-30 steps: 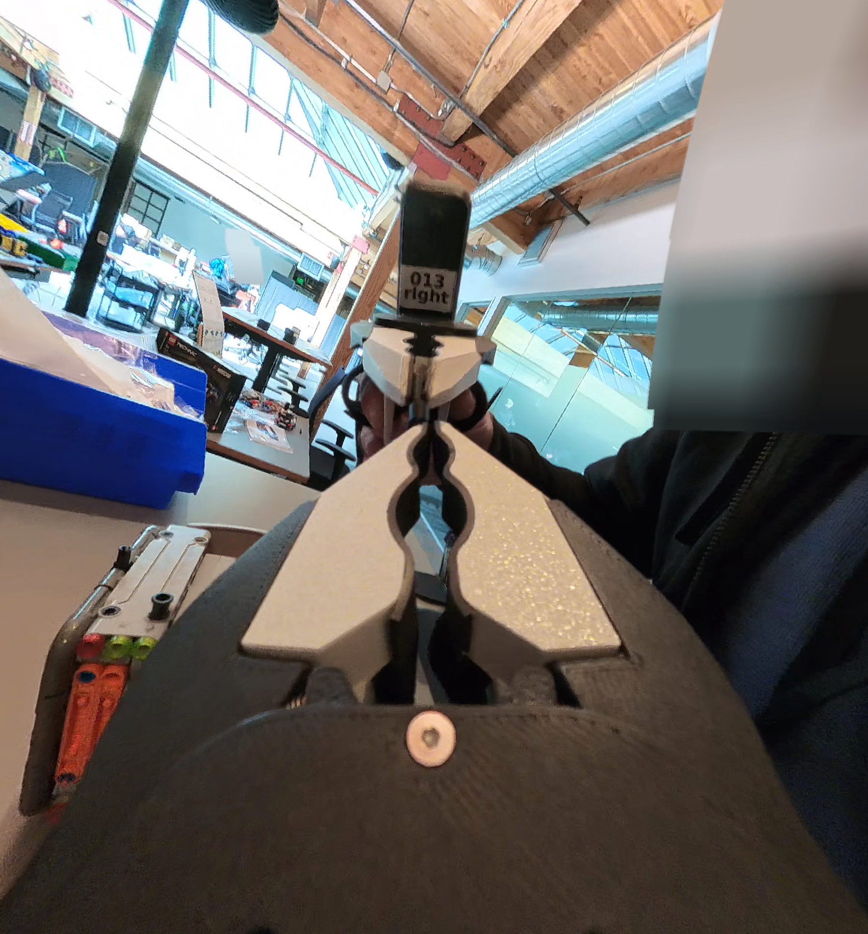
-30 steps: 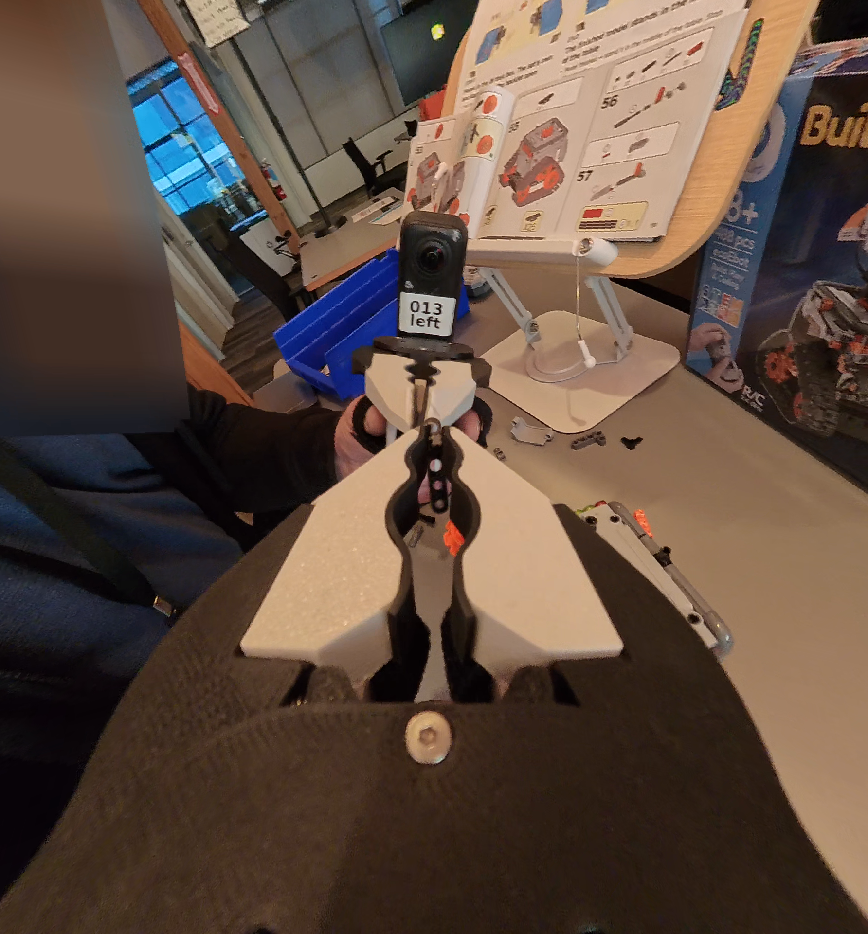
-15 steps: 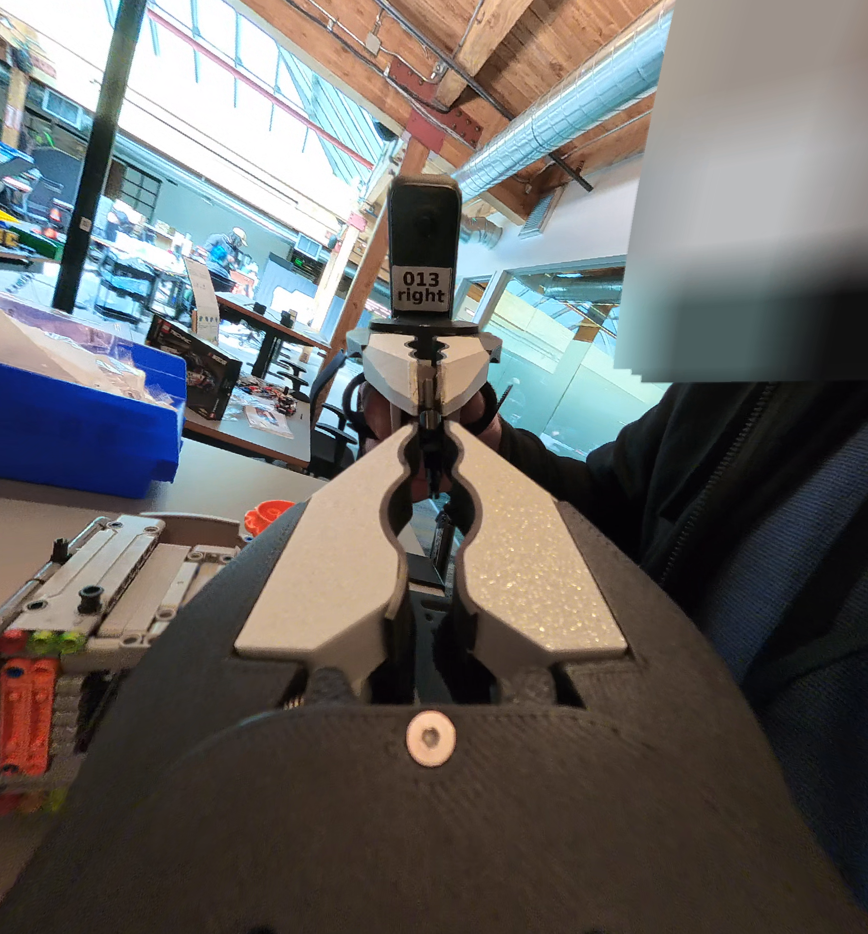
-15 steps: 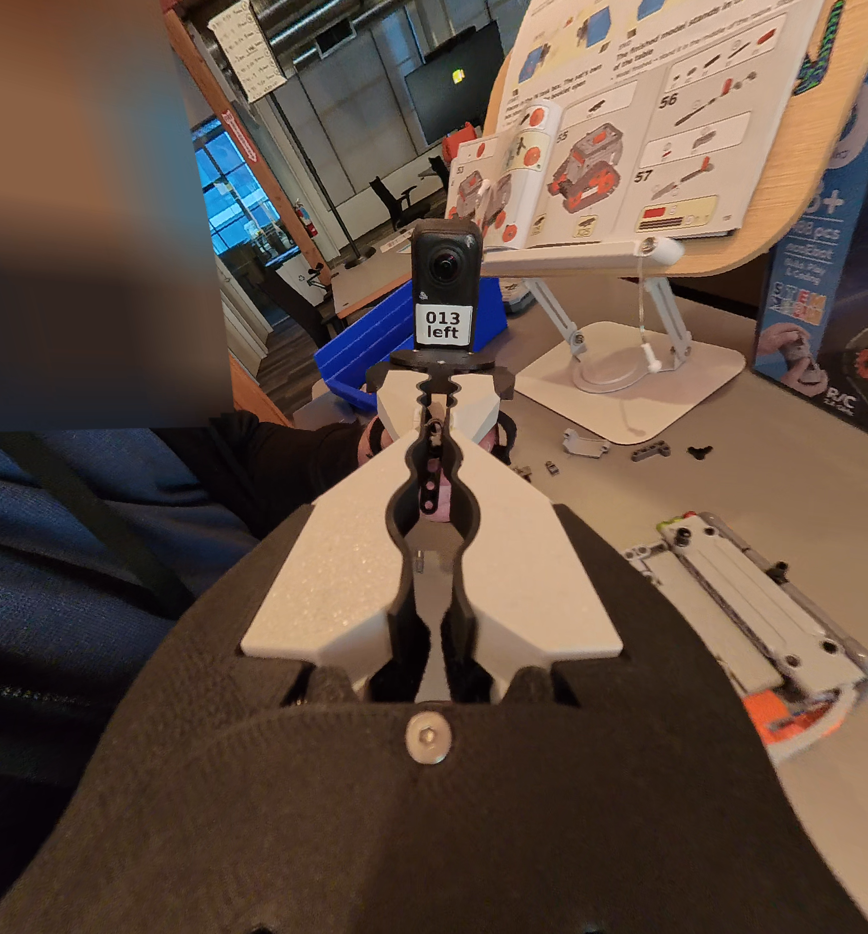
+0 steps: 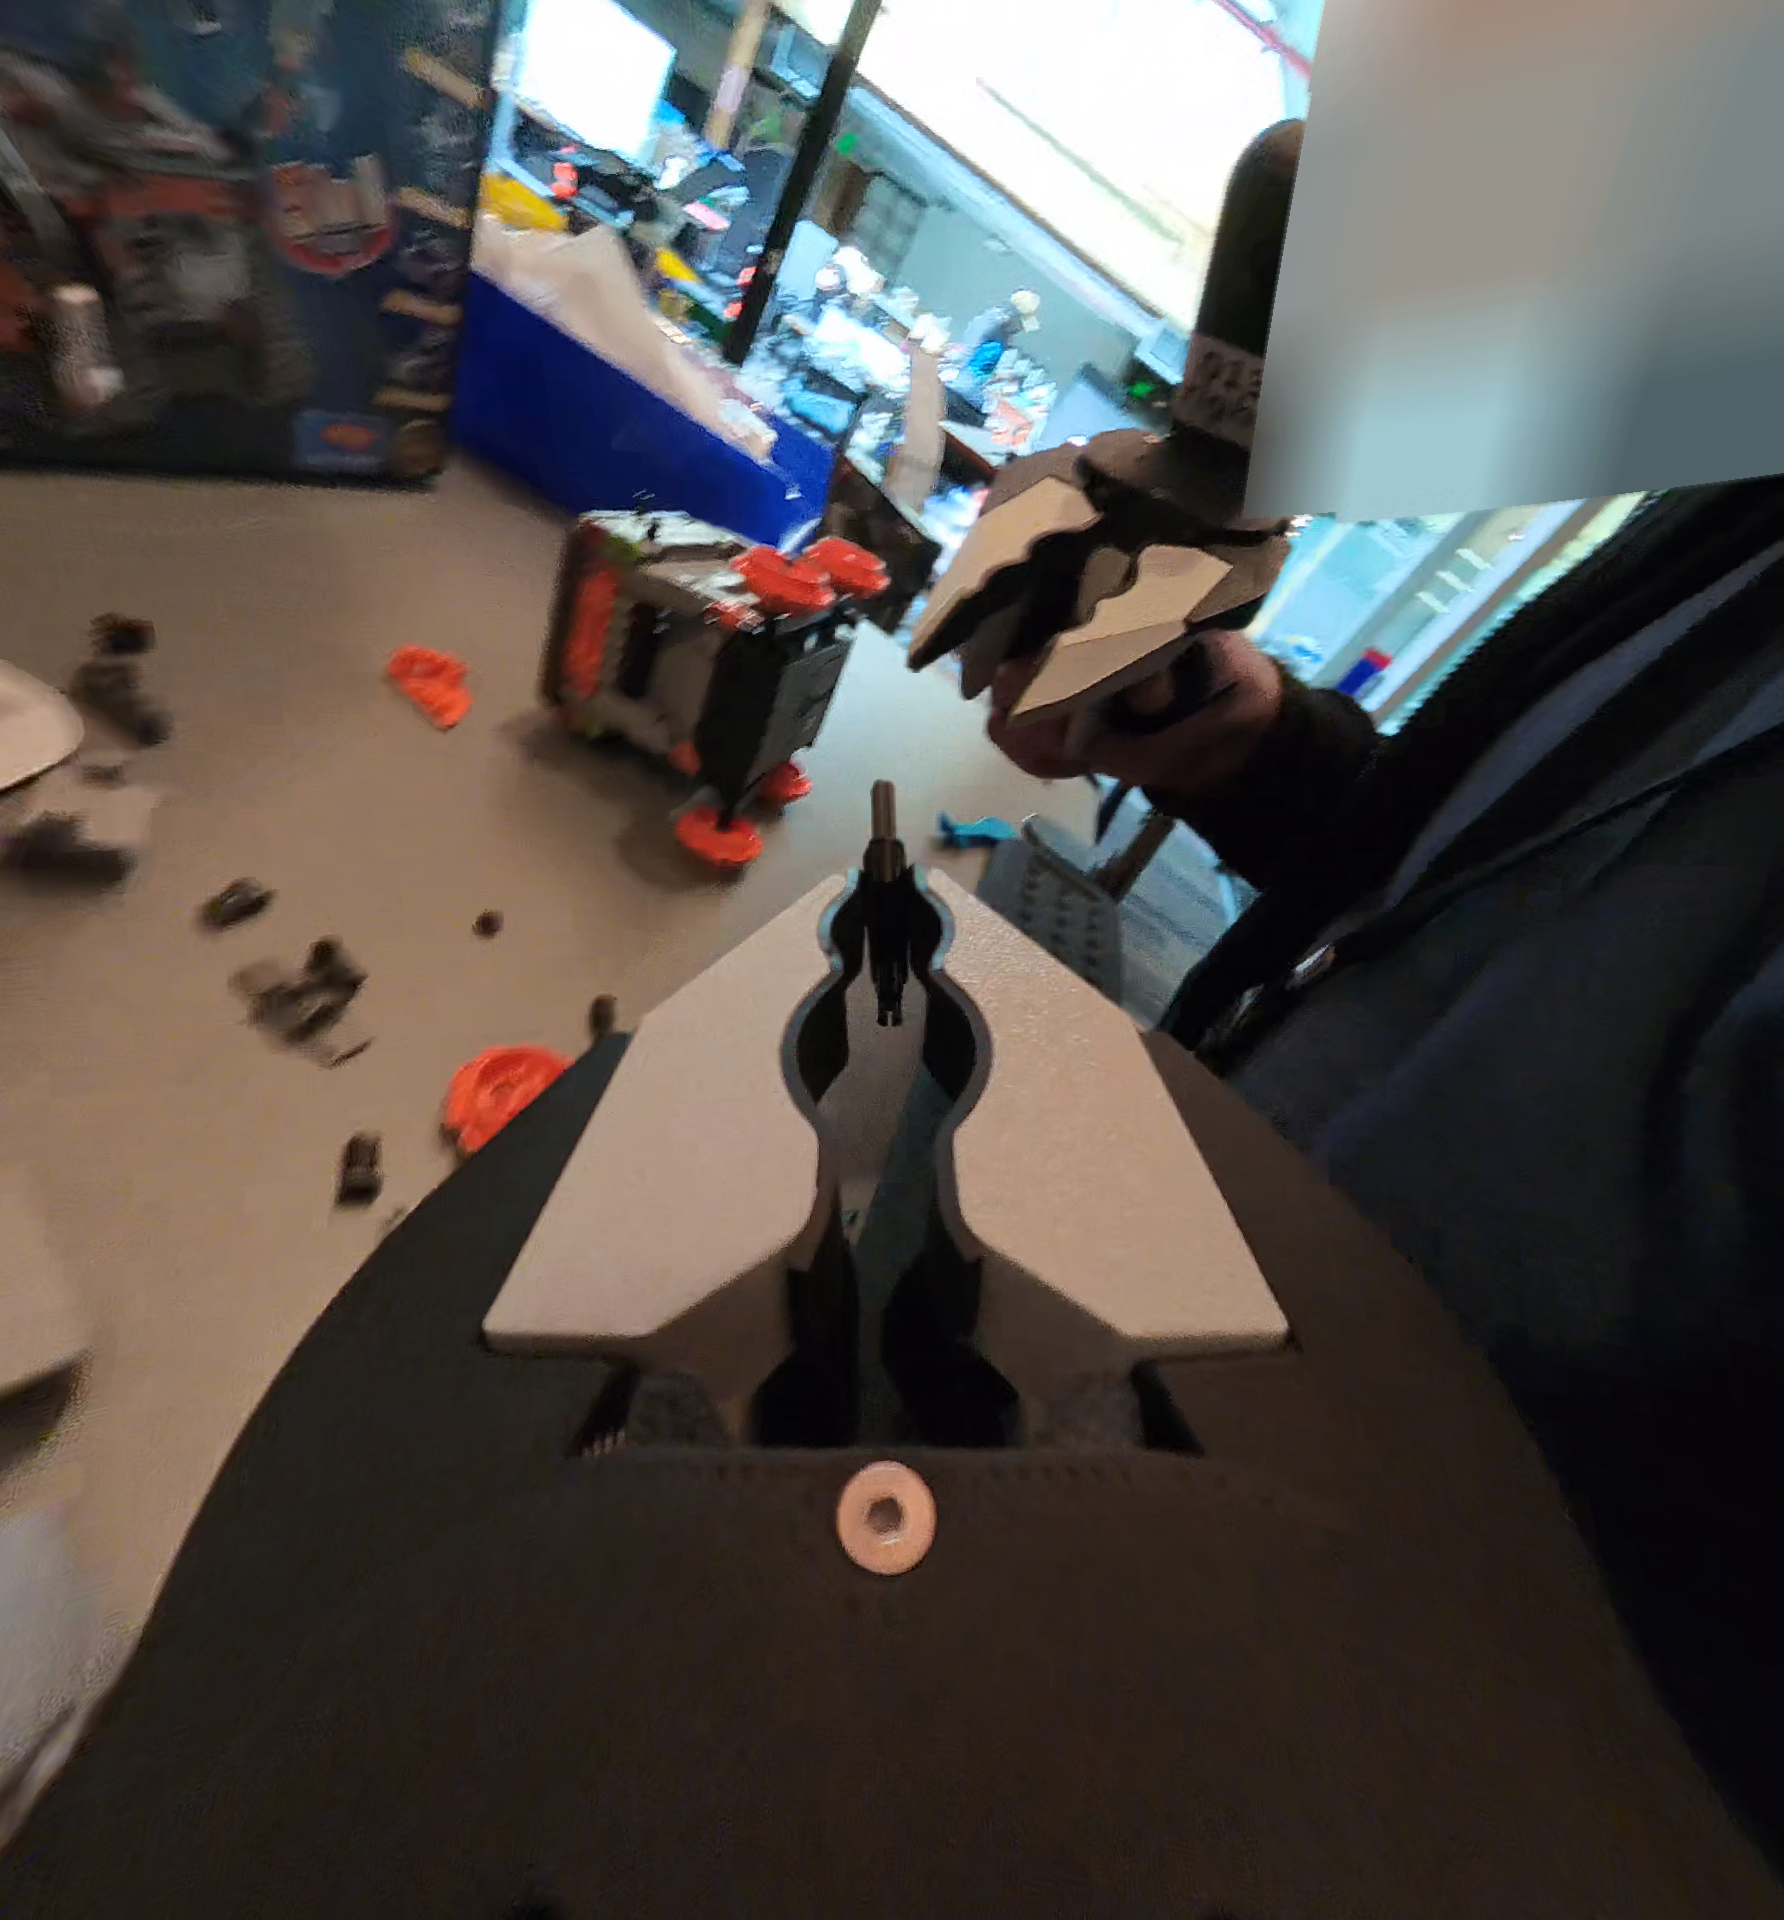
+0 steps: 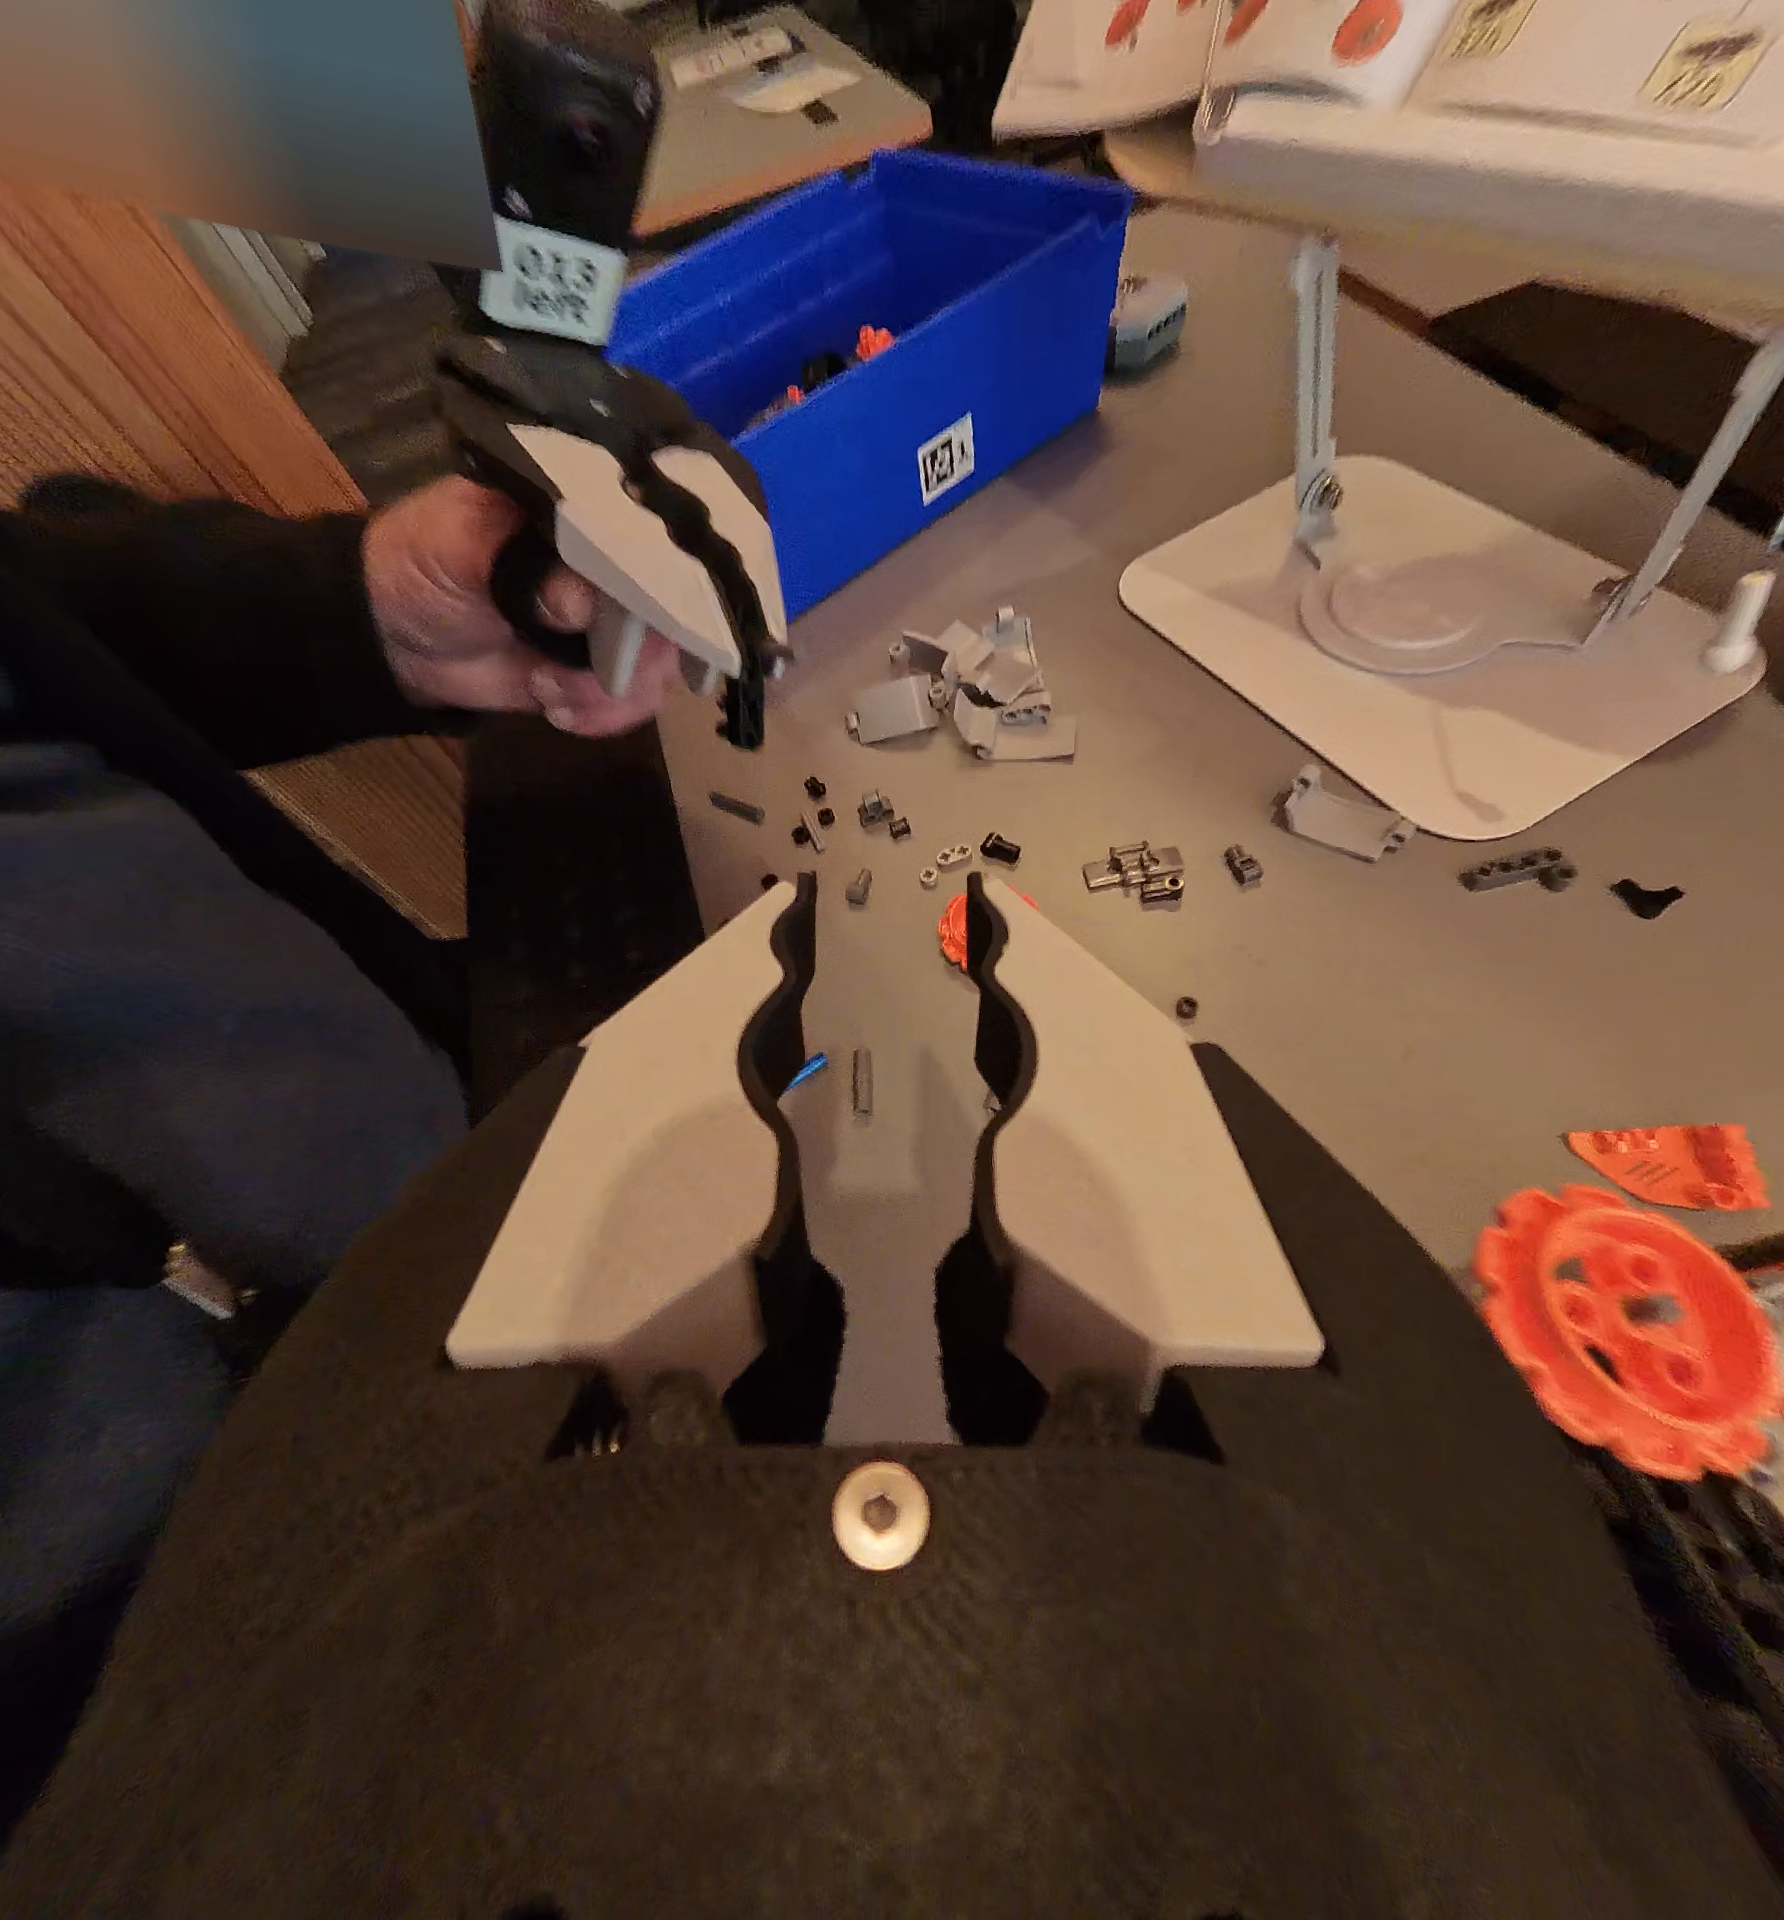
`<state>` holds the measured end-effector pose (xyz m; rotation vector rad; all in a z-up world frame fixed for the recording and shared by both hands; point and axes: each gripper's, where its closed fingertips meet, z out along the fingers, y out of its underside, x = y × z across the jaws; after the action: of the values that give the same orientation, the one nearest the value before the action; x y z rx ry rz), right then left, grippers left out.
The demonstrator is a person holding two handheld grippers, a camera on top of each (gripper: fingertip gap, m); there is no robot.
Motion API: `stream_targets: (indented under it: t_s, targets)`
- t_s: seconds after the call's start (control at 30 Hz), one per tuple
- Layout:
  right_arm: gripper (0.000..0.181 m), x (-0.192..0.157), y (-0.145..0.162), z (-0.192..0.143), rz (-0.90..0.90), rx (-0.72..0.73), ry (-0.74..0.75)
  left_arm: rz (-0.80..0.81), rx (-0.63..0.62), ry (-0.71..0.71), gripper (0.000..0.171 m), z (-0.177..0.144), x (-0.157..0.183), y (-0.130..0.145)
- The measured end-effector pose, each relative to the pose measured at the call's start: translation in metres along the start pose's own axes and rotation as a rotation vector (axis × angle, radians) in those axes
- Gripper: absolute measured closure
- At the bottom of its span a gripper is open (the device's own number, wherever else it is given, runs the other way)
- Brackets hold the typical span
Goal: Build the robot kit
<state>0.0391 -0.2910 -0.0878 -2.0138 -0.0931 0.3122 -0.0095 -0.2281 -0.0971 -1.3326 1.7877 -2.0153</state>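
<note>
The left tongs (image 5: 883,883) are pinched narrow on a small dark pin-like toy building part (image 5: 882,914), whose tip pokes out past the fingertips above the grey counter (image 5: 244,1091). In the right wrist view the same tongs hang near the counter's front edge, just beside a blue plastic bin (image 6: 898,343).

The right tongs (image 6: 893,899) stand wide apart and hold nothing, hovering over scattered small grey and black toy pieces (image 6: 971,686). A short grey pin (image 6: 861,1081) lies on the counter between the 2 fingers (image 6: 680,1122). An orange toothed plastic wheel (image 6: 1626,1330) sits to the right, near the tongs' black body.

Farther off, a half-built grey, black and orange block model (image 5: 690,655) rests on the counter, and a white book stand (image 6: 1428,623) stands beyond the loose parts.
</note>
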Motion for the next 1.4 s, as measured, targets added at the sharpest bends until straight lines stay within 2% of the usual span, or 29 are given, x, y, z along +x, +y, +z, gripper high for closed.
stream_targets:
  t_s: [0.1,0.17,0.33,0.4,0.53,0.57,0.73,0.83,1.07,1.27,1.4]
  targets:
    - [0.15,0.004,0.019,0.03,-0.024,-0.085,0.071,-0.051,0.015,-0.129,0.165,-0.037,-0.018,0.01]
    - [0.145,0.011,0.036,0.054,-0.059,-0.166,0.123,-0.056,0.008,-0.16,0.165,-0.047,-0.023,0.017]
    - [0.131,0.031,0.072,0.111,-0.145,-0.328,0.188,-0.082,-0.003,-0.187,0.165,-0.046,-0.034,0.032]
    - [0.129,0.032,0.081,0.126,-0.116,-0.351,0.159,-0.084,-0.023,-0.187,0.165,-0.043,-0.036,0.038]
    - [0.131,0.036,0.098,0.142,-0.114,-0.425,0.133,-0.093,-0.005,-0.164,0.165,-0.037,-0.036,0.039]
    - [0.141,0.035,0.098,0.144,-0.115,-0.419,0.125,-0.091,-0.002,-0.157,0.165,-0.036,-0.036,0.039]
    - [0.141,0.038,0.097,0.145,-0.1,-0.408,0.121,-0.075,-0.024,-0.155,0.165,-0.031,-0.037,0.042]
    - [0.141,0.031,0.083,0.138,-0.015,-0.316,0.069,-0.07,-0.018,-0.16,0.165,-0.03,-0.038,0.04]
    - [0.141,-0.009,-0.016,0.084,0.476,0.269,-0.381,-0.049,0.047,-0.083,0.165,-0.016,-0.022,0.019]
    - [0.141,-0.012,-0.041,0.055,0.666,0.526,-0.587,-0.002,0.05,-0.03,0.165,0.006,0.002,-0.011]
    - [0.141,-0.016,-0.049,0.046,0.696,0.601,-0.648,0.014,0.016,-0.047,0.165,0.015,0.006,-0.015]
